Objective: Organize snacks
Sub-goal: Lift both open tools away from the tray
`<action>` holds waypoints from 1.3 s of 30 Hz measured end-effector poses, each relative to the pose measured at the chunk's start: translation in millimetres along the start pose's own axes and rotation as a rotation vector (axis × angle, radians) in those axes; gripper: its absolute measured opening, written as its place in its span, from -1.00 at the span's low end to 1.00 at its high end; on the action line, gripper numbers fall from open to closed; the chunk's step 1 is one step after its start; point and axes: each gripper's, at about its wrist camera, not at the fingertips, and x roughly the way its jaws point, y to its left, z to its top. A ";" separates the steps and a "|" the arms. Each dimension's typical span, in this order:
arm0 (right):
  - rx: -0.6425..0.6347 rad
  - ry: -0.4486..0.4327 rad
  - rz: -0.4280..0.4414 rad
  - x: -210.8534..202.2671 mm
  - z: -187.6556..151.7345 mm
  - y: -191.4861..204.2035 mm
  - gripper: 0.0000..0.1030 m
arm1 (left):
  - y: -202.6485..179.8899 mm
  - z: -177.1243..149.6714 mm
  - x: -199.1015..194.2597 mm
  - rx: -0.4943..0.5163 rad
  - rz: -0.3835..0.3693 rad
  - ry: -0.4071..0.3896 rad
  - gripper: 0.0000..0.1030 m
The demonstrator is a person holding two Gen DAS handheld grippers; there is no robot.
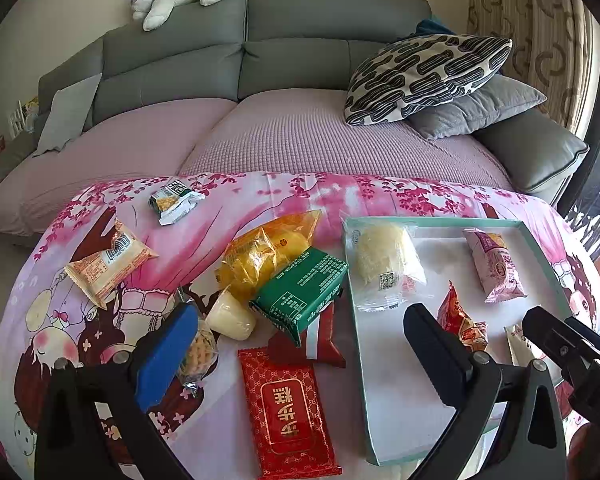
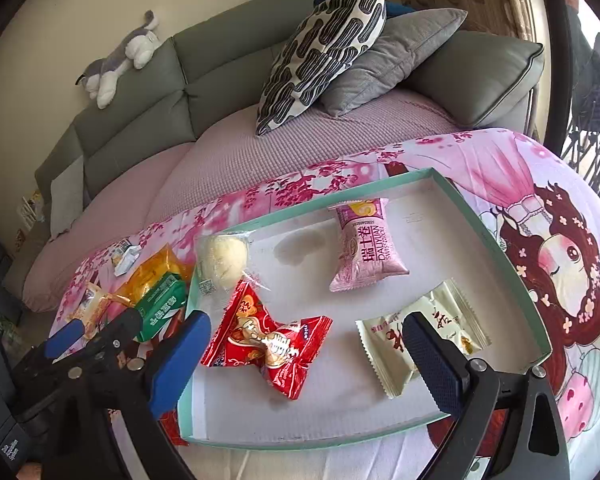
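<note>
Red packet [image 1: 290, 412] right between your spread, empty left fingers [image 1: 168, 356]. Right fingers [image 2: 434, 364] spread too, over tray [image 2: 500, 240]. Between grabs; next, pinch green pack [image 1: 300, 294], drop in tray.

Tray [image 2: 500, 248] on the table's right holding four snacks, loose snack pile [image 1: 284, 276] left of it, sofa [image 1: 260, 60] behind
</note>
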 end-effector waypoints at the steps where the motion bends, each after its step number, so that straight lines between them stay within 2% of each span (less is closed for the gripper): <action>1: -0.005 -0.001 0.002 0.4 -0.7 1.7 0.91 | 0.5 -0.4 -0.1 -0.002 0.002 -0.003 0.99; 7: -0.061 -0.014 0.000 3.6 -6.3 11.2 0.91 | 3.9 -2.2 4.0 -0.011 0.021 -0.007 0.99; 11: -0.052 -0.016 0.008 5.5 -9.3 15.2 0.91 | 8.9 -5.1 4.2 -0.018 0.051 -0.006 0.99; 21: -0.158 0.026 -0.047 14.3 -26.7 48.7 0.91 | 28.4 -16.8 -1.5 -0.025 0.104 0.022 0.99; 25: -0.163 0.021 -0.039 11.2 -30.0 55.9 0.91 | 39.6 -20.1 -6.0 -0.036 0.117 0.027 0.99; 32: -0.175 0.025 -0.036 12.9 -34.3 69.7 0.91 | 70.0 -20.1 -20.1 -0.102 0.136 0.007 0.99; 39: -0.198 0.043 0.017 16.2 -41.3 93.8 0.91 | 105.1 -22.6 -27.3 -0.173 0.166 0.004 0.99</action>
